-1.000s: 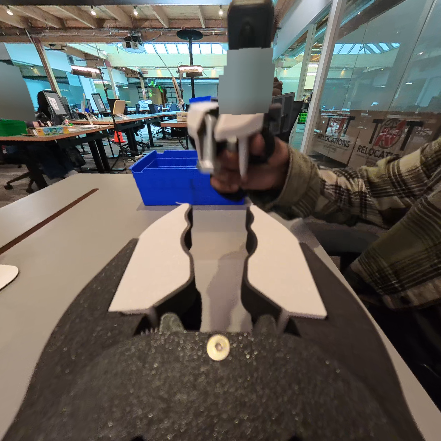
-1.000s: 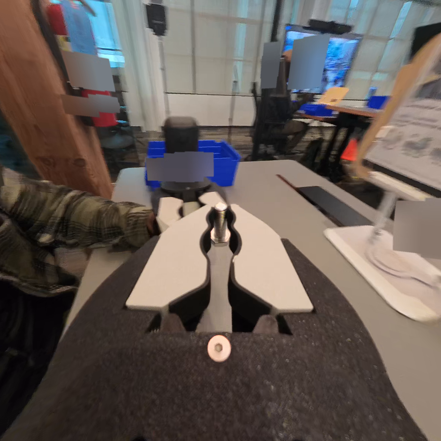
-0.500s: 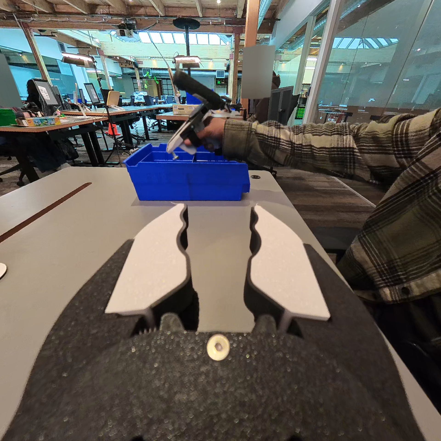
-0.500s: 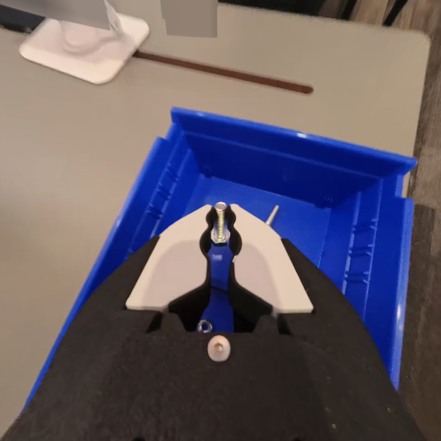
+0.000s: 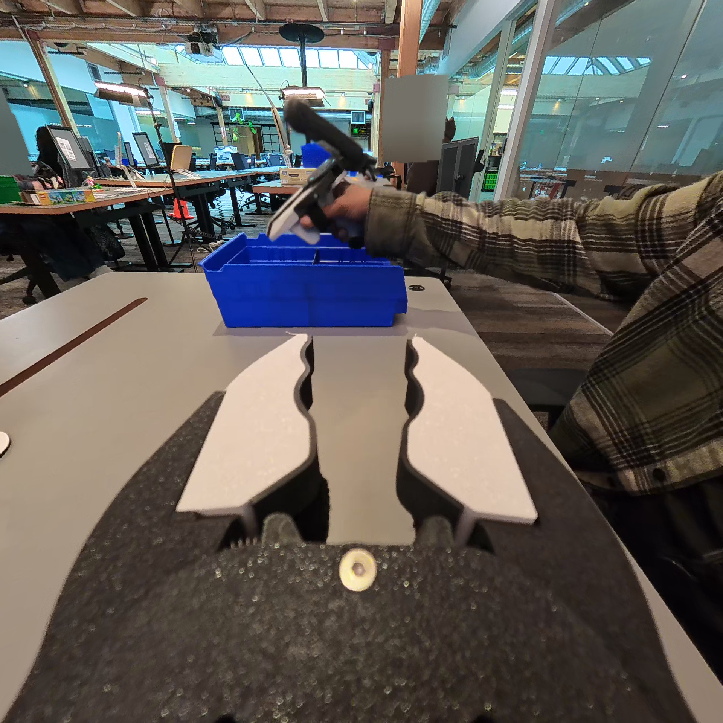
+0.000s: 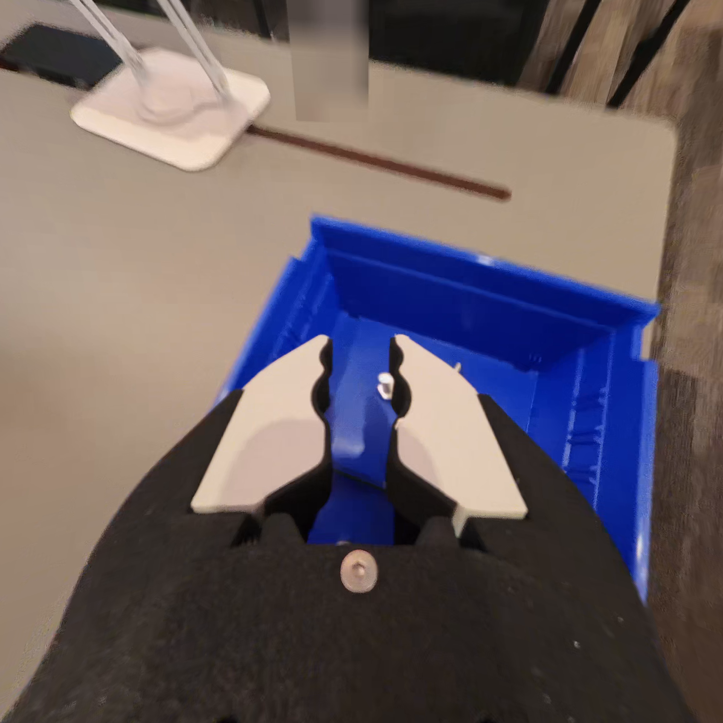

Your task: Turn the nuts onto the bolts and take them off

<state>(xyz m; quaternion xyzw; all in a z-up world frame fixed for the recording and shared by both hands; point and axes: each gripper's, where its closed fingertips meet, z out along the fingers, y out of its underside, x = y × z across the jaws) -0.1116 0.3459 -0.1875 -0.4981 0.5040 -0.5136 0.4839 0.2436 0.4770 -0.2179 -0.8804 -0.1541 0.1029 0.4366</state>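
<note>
My right gripper is open above the blue bin, tilted down into it. A silver bolt with its nut sits in the bin, right by the right finger's inner edge. A second thin metal piece peeks out past the right finger. My left gripper is open and empty, low over the grey table, short of the bin. The left wrist view shows the right gripper held by a hand over the bin's rim.
A white stand base with clear legs and a dark phone lie at the table's far left. A dark groove runs across the table. A plaid sleeve reaches across on the right. The table edge is close on the right. Across from one pair of fingers to the other is roughly 40 centimeters. About 30 centimeters separates my right fingertips from the dark groove.
My right gripper swung from near the left gripper over to the bin, then opened and let the bolt with its nut drop into it. The left gripper stayed open and nearly still.
</note>
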